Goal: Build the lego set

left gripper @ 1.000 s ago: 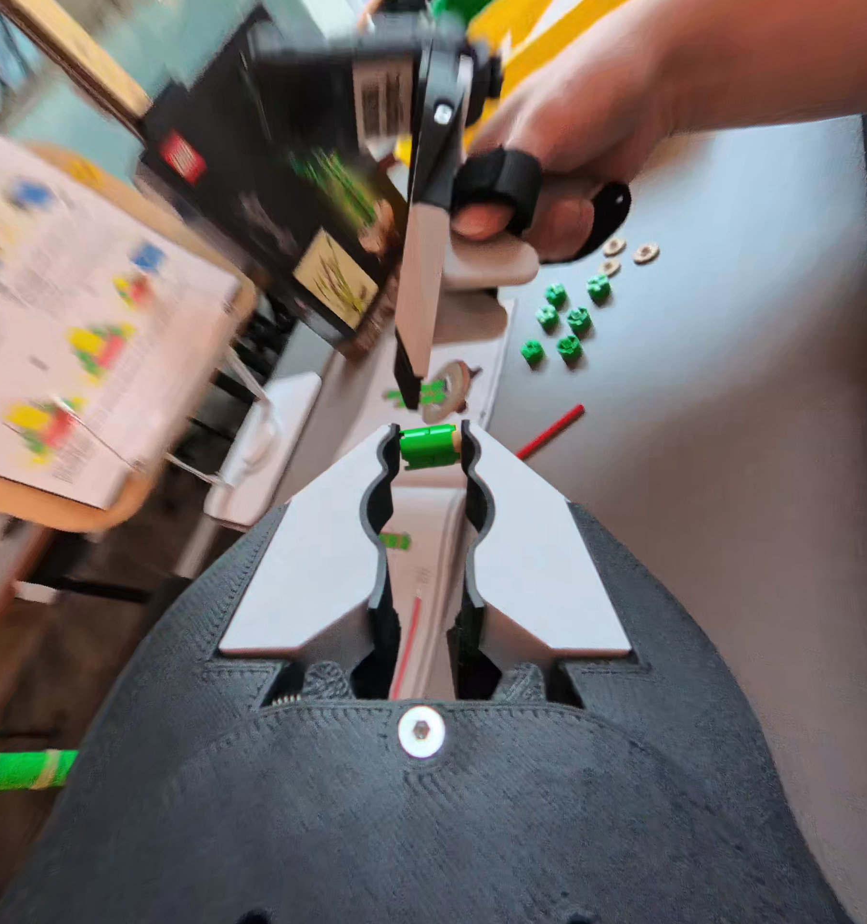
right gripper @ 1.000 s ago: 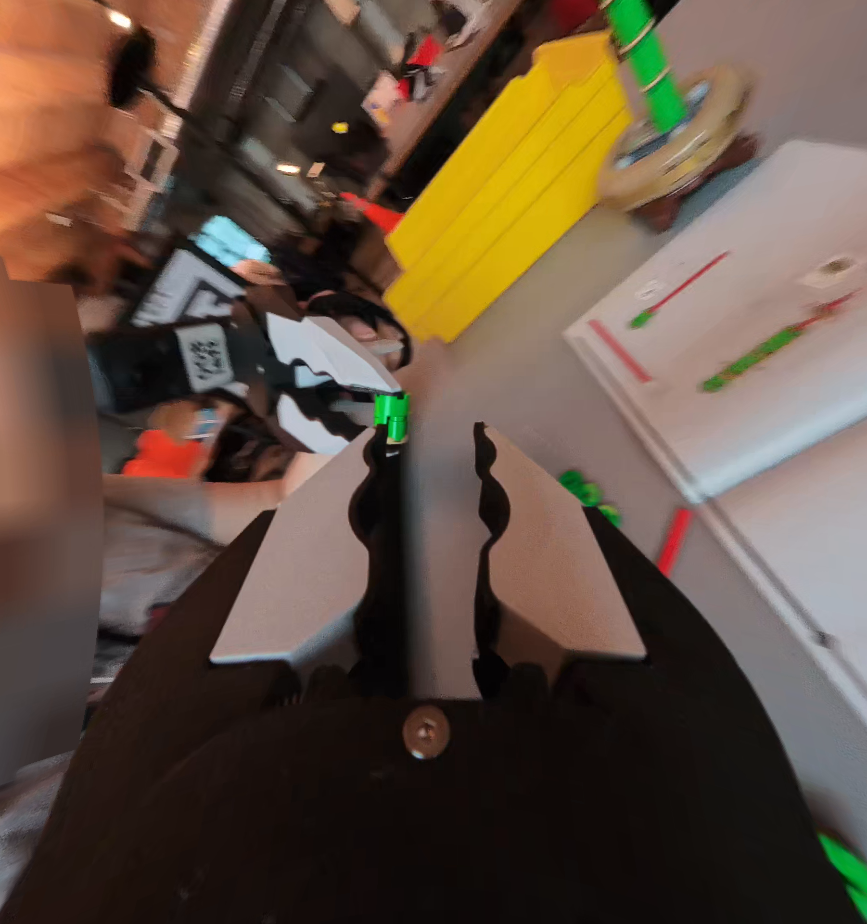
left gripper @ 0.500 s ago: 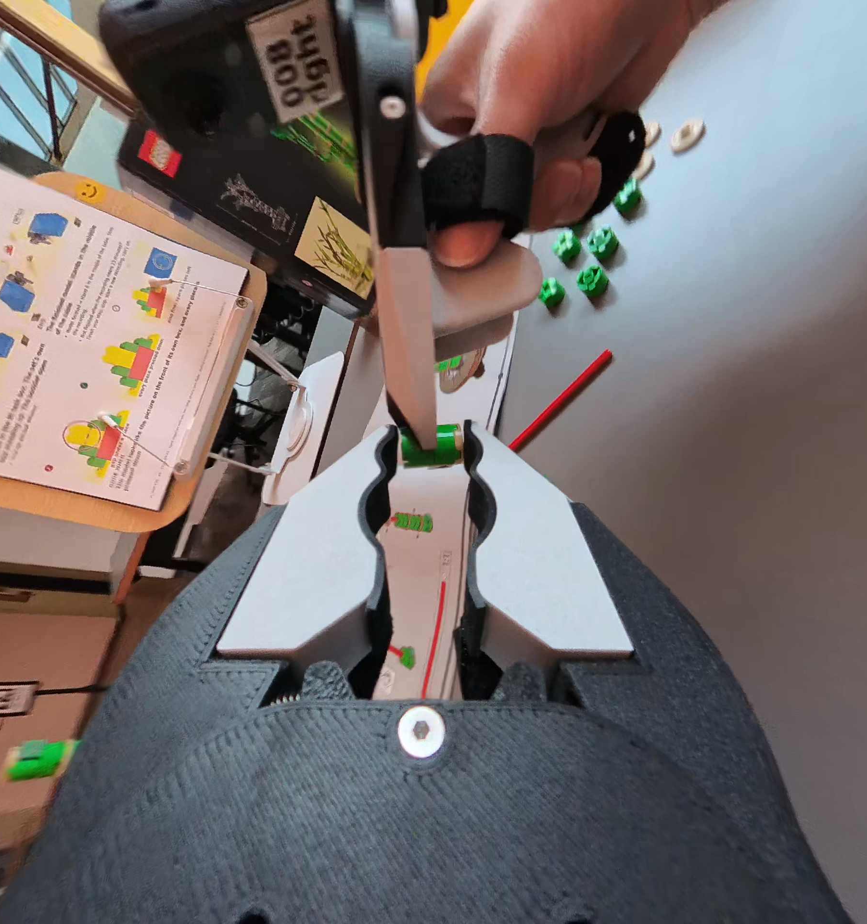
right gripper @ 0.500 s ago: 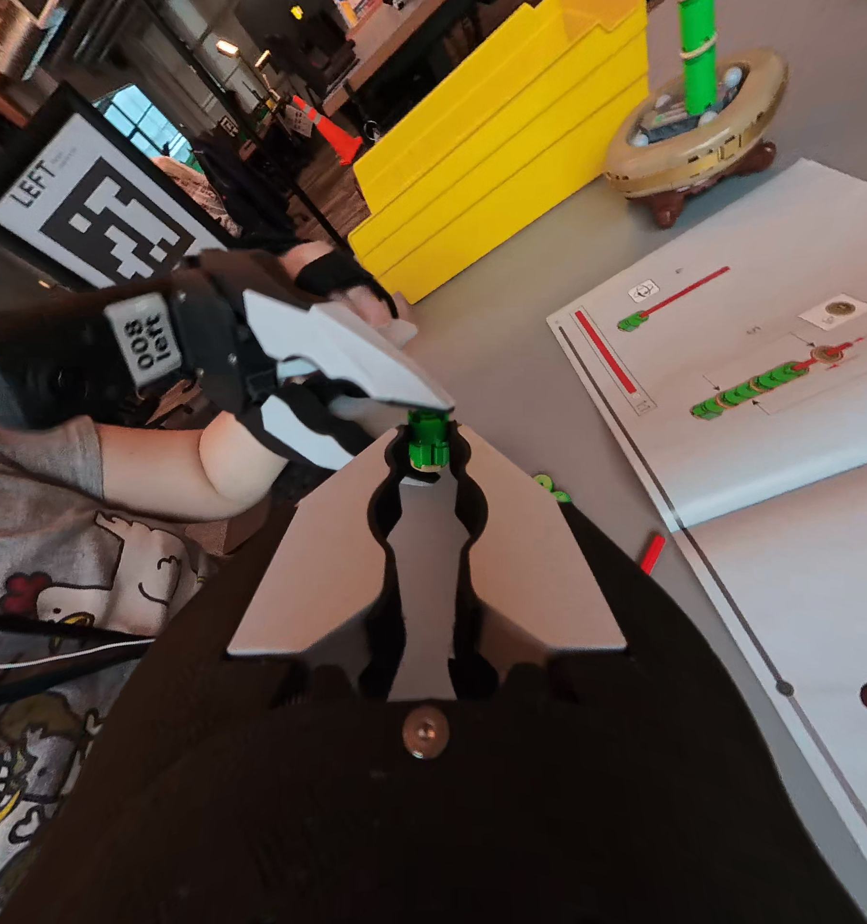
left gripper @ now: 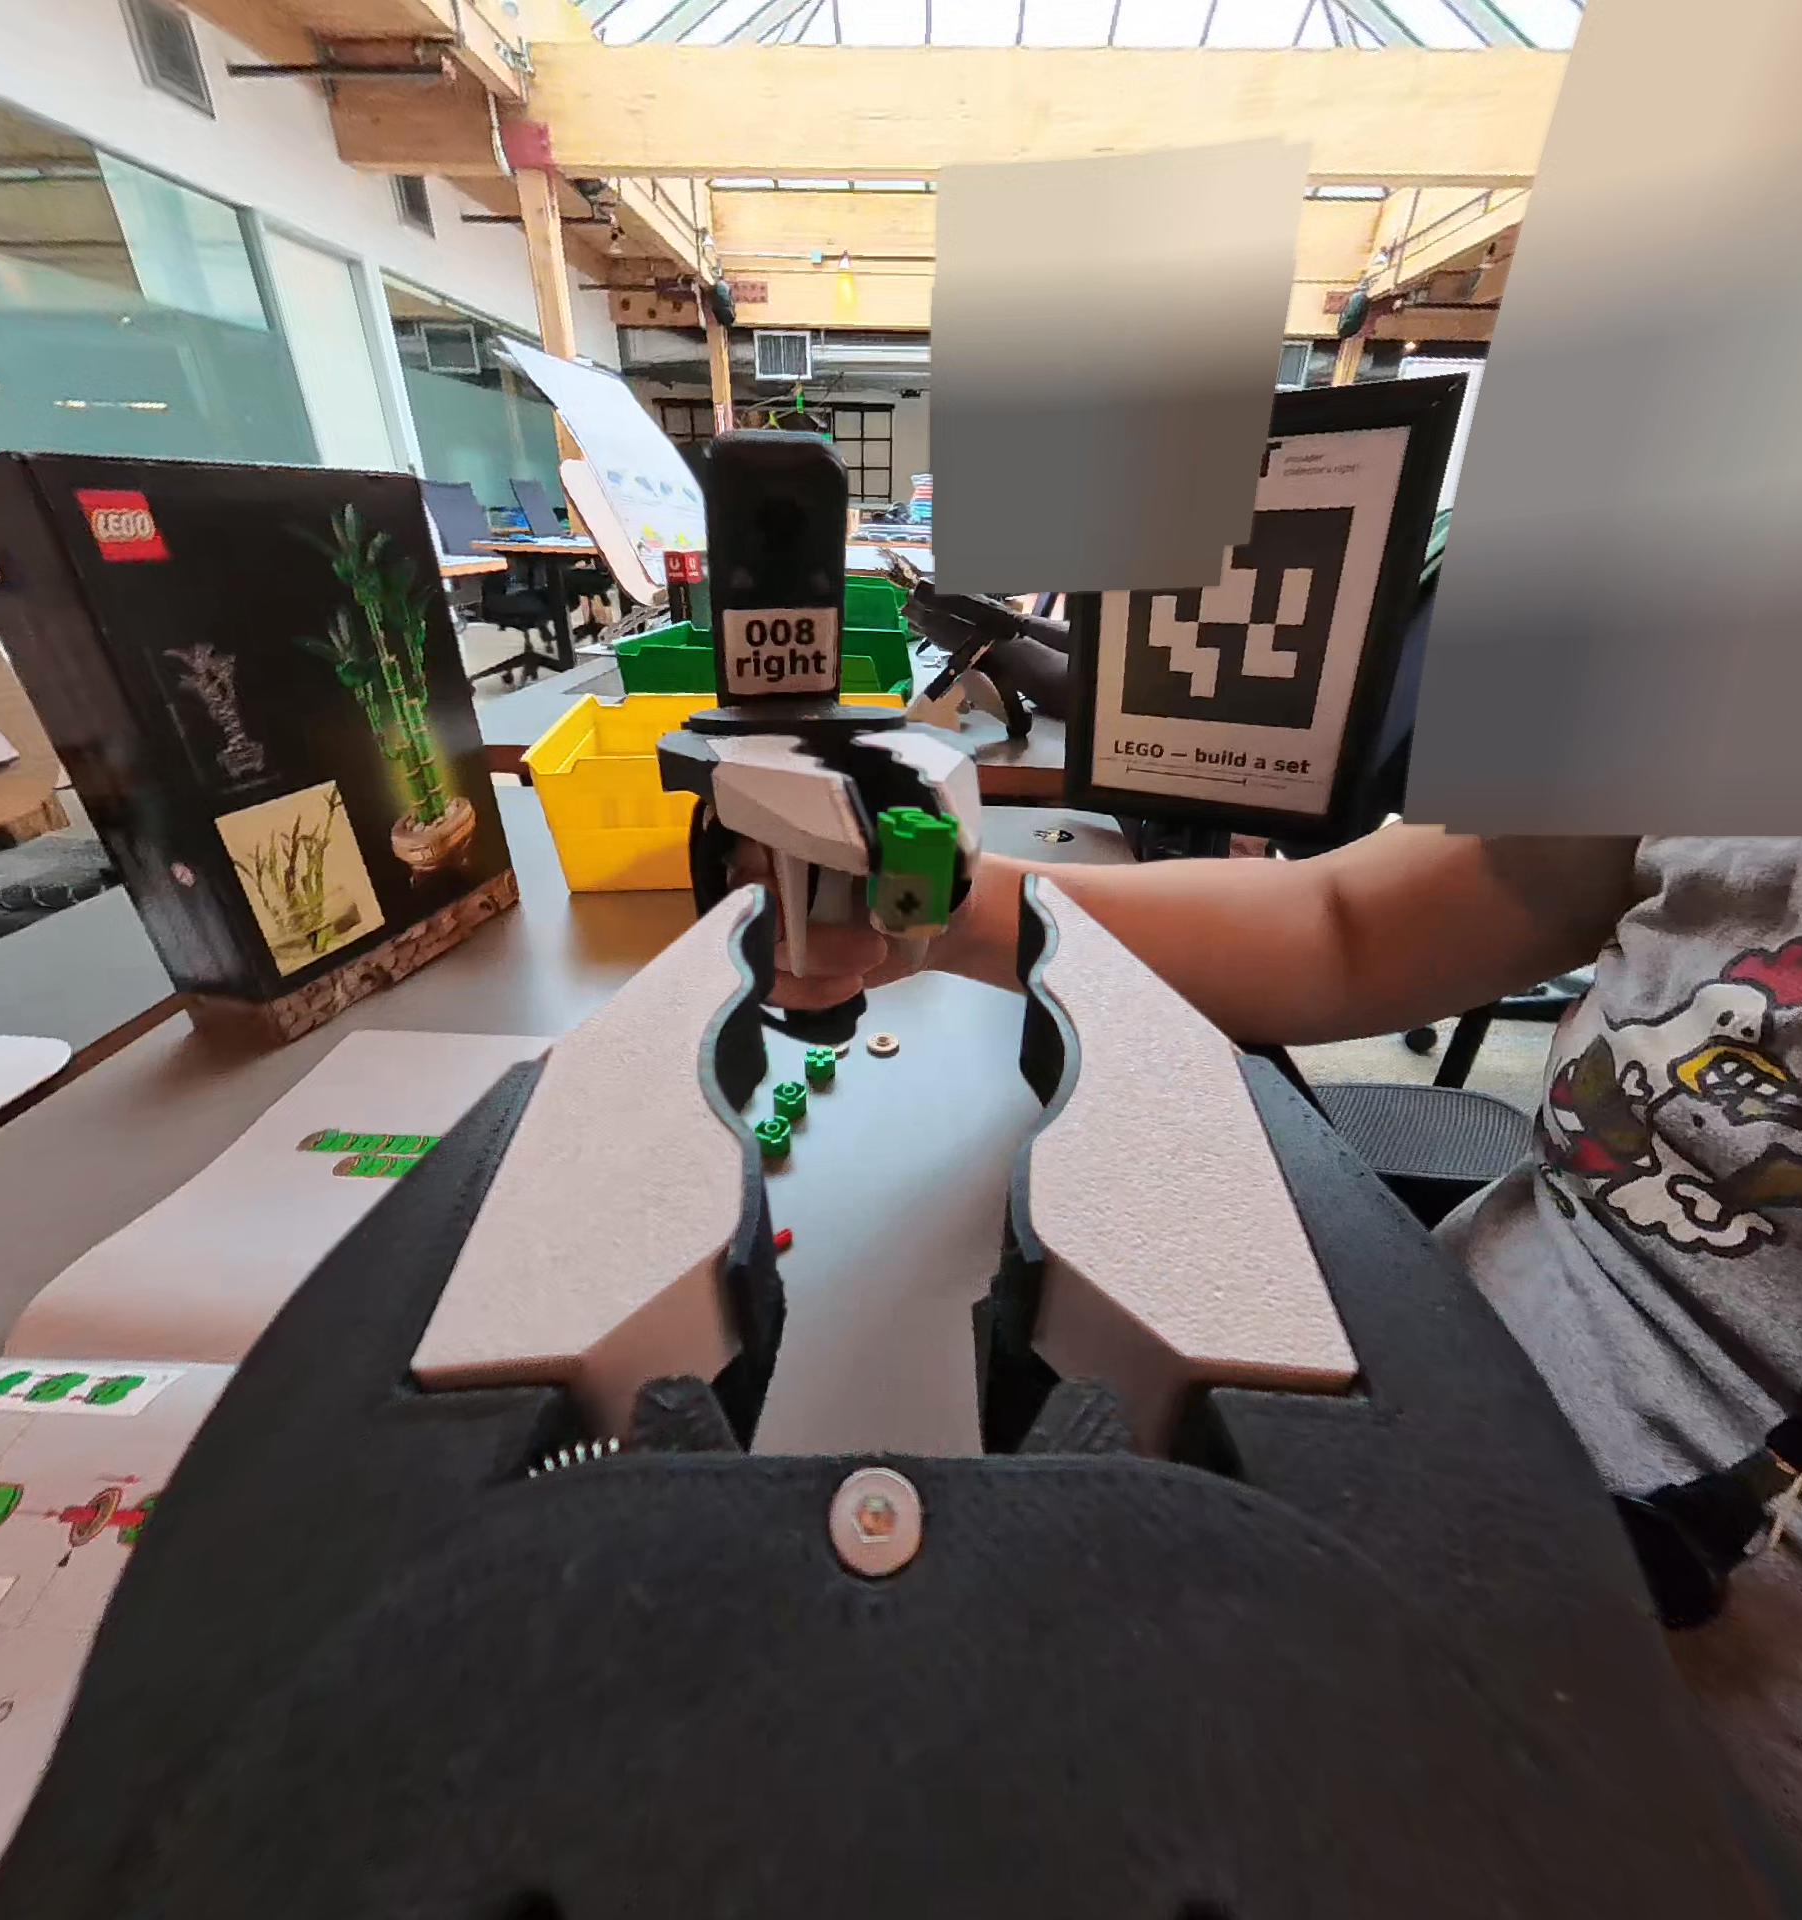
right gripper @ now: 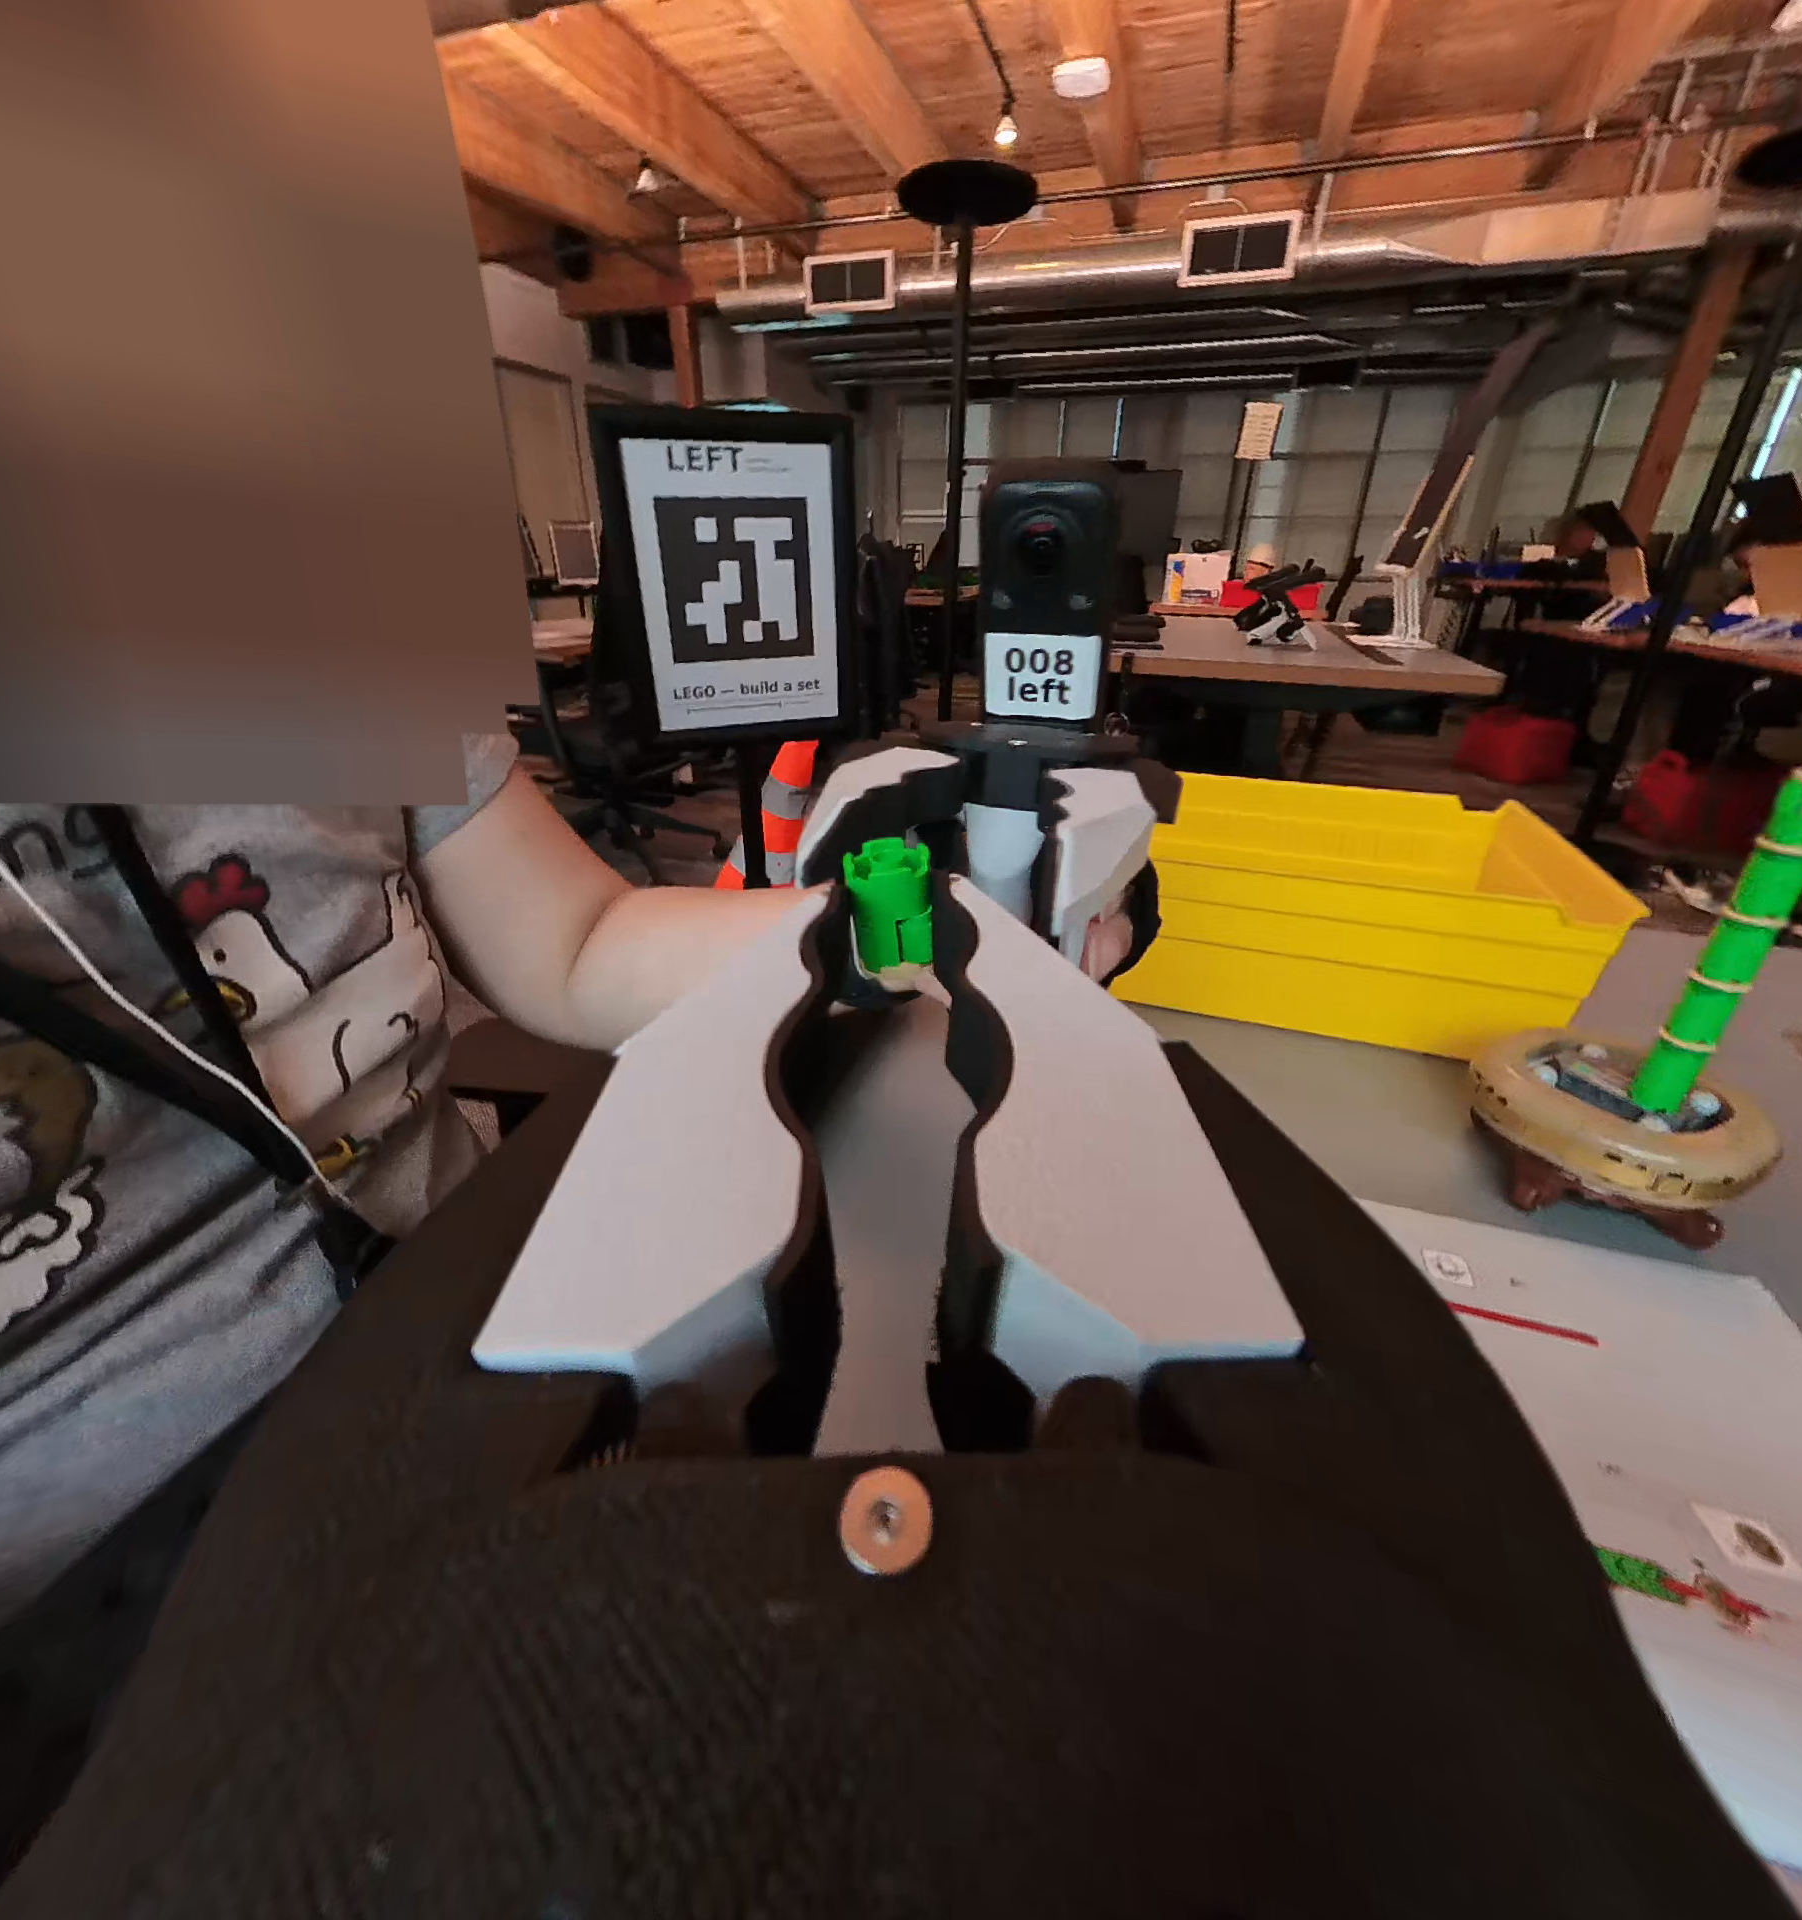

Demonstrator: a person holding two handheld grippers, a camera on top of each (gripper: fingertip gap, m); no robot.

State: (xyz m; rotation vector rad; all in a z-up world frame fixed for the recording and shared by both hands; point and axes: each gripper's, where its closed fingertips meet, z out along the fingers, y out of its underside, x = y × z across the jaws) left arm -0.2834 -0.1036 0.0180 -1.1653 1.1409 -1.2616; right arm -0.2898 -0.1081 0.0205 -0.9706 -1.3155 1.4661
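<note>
Green round lego stack (right gripper: 889,914) was gripped between the tips of the right gripper (right gripper: 886,925), held upright in the air above the grey worktop (right gripper: 1396,1101). Left gripper (left gripper: 886,914) was spread wide with nothing between its fingers, facing the right one just beyond the stack. Loose green round bricks (left gripper: 788,1101) and a tan ring (left gripper: 882,1042) were seen lying on the worktop below. Bamboo stalk on its tan pot base (right gripper: 1645,1101) was seen standing tilted beside the yellow bin (right gripper: 1344,914). Instruction booklet (right gripper: 1655,1434) was laid open near the pot.
</note>
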